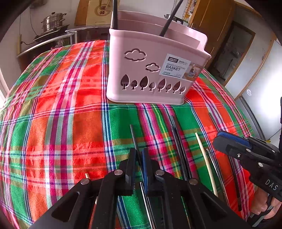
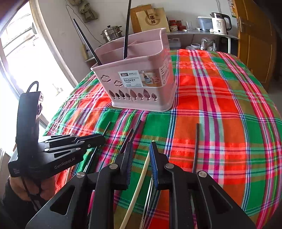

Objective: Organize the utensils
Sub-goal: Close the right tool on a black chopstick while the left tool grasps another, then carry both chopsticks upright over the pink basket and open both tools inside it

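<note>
Left wrist view. I list: my left tongs (image 1: 139,156), jaws drawn almost together on a dark chopstick (image 1: 132,133) whose tip runs forward out of them onto the plaid cloth (image 1: 70,123) covering the worktop. Pink divided basket (image 1: 151,70), upright on the cloth ahead, well apart from the tongs; label on its front wall. Two dark chopsticks (image 1: 115,14) stand in it, leaning. To the right of my tongs, lying loose on the cloth side by side: several dark chopsticks (image 1: 178,141) and one pale chopstick (image 1: 205,158). The right tongs (image 1: 218,141) enter from the right edge, low over that row.

Right wrist view. I list: my right tongs (image 2: 141,151), jaws narrowly parted, the pale chopstick (image 2: 141,183) lying between them; I cannot tell for sure whether the pads touch it, though a gap seems to show on both sides. One dark chopstick (image 2: 195,146) lies just right of the tongs. The left tongs (image 2: 98,139) sit at left, closed on a dark stick, a hand (image 2: 26,188) gripping the handle. Basket (image 2: 141,84) stands beyond, a steel pot (image 2: 112,33) on the shelf behind.
</note>
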A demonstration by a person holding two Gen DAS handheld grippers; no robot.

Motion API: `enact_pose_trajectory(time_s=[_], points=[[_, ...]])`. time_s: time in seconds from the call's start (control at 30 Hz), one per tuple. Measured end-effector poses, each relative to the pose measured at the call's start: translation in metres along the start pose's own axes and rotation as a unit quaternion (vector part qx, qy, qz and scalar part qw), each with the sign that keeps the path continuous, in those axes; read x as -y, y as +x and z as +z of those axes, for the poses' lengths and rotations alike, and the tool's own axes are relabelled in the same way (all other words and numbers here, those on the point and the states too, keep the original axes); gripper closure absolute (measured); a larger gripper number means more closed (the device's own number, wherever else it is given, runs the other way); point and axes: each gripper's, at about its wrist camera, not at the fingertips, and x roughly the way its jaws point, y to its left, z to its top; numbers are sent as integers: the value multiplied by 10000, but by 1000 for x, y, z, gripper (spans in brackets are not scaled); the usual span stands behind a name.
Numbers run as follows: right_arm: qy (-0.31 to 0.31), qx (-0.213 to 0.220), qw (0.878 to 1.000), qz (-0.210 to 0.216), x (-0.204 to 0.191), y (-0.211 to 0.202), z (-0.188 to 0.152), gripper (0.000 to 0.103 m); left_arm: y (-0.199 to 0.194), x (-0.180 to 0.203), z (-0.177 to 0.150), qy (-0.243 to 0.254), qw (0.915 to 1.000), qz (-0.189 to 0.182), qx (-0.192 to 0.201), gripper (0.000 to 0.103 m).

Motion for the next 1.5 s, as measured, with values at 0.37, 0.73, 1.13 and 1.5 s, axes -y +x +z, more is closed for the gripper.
enact_pose_trajectory(time_s=[0.37,0.73,1.13,1.5], points=[[-195,-424,9988,-142,-21,38,2,84,-2,-4,-1,-13,9999,-120,8,96],[-397,-570,9961,-538,-26,51,9,86,-2,-5,-1,50,9999,-151,-16,96],[-451,-612,9952,-616,-22,60,21,96,7,0,12,199,9997,-22,-146,96],[-286,-66,9994,-176,-25,14,32,98,-35,0,26,49,9993,-224,287,97]])
